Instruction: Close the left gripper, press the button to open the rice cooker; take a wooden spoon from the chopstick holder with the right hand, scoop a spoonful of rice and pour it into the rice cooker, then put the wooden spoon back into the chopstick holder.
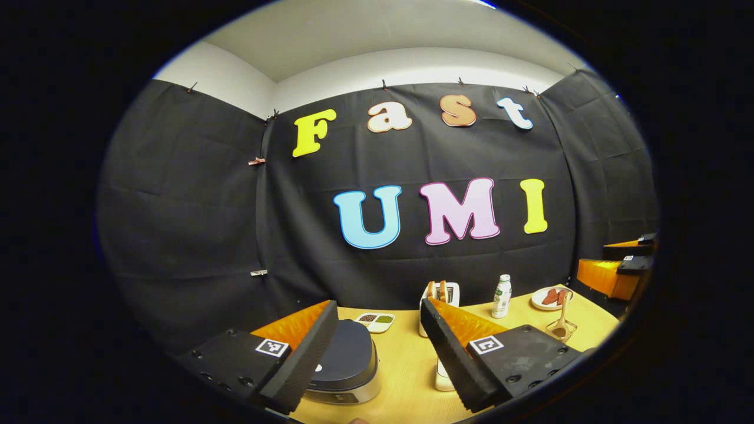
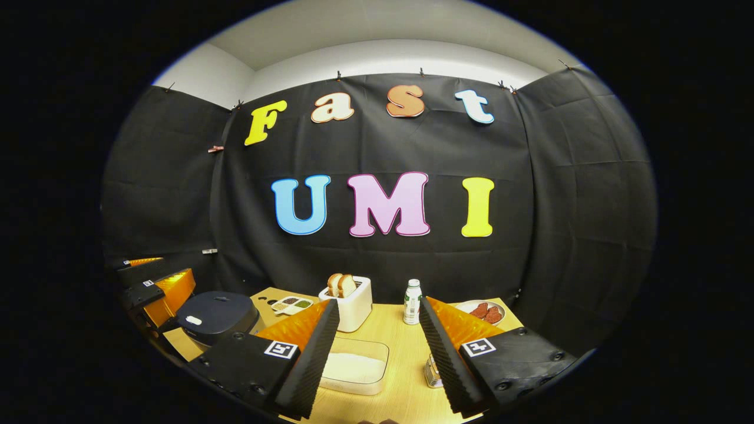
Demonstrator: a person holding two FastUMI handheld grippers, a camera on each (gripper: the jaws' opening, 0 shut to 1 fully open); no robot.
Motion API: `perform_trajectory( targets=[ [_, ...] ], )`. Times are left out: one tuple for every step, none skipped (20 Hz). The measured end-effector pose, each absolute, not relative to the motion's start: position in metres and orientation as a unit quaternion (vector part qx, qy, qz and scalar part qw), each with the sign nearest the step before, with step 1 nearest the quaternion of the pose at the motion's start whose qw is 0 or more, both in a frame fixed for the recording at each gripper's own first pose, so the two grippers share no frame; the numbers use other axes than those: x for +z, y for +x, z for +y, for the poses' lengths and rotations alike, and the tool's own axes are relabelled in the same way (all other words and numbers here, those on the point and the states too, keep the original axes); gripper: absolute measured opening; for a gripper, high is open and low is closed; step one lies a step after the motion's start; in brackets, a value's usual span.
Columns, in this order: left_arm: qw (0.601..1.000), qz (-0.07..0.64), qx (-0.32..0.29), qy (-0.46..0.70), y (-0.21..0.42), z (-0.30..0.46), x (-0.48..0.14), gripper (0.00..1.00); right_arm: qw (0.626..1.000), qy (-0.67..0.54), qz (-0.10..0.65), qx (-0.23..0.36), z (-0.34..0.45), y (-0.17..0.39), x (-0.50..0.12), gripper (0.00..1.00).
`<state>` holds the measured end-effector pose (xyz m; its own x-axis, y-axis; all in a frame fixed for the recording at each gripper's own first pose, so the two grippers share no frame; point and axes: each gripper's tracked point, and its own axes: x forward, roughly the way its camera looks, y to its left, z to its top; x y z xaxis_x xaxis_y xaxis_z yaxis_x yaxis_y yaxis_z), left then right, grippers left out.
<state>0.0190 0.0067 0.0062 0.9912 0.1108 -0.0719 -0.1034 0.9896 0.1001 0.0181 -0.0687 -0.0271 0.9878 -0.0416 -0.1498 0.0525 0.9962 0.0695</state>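
Note:
The dark-lidded rice cooker point(image 1: 344, 362) sits shut on the wooden table, low between my left gripper's fingers and nearer the left one. My left gripper point(image 1: 380, 321) is open and holds nothing. A wooden spoon point(image 1: 563, 318) stands in the wire chopstick holder point(image 1: 559, 331) at the right. In the right gripper view, my right gripper point(image 2: 377, 321) is open above a clear container of white rice point(image 2: 353, 365). The chopstick holder point(image 2: 433, 372) peeks out beside its right finger. The rice cooker point(image 2: 215, 318) lies to the left, with the left gripper point(image 2: 156, 288) hovering beside it.
A white toaster point(image 2: 349, 301) with bread, a small white bottle point(image 2: 412, 301) and a plate of sausages point(image 2: 484, 311) line the back of the table point(image 2: 400, 388). A divided dish of beans point(image 2: 291, 304) lies behind the cooker. Black cloth walls close in the booth.

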Motion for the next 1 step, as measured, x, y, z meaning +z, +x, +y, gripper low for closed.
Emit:
perform_trajectory(
  targets=[
    [0.997,0.038,0.053,0.048,0.0173,0.0067,0.0076,0.98,0.997,0.035,0.072,-0.025,-0.0687,0.0173,-0.0254,0.86]
  ],
)
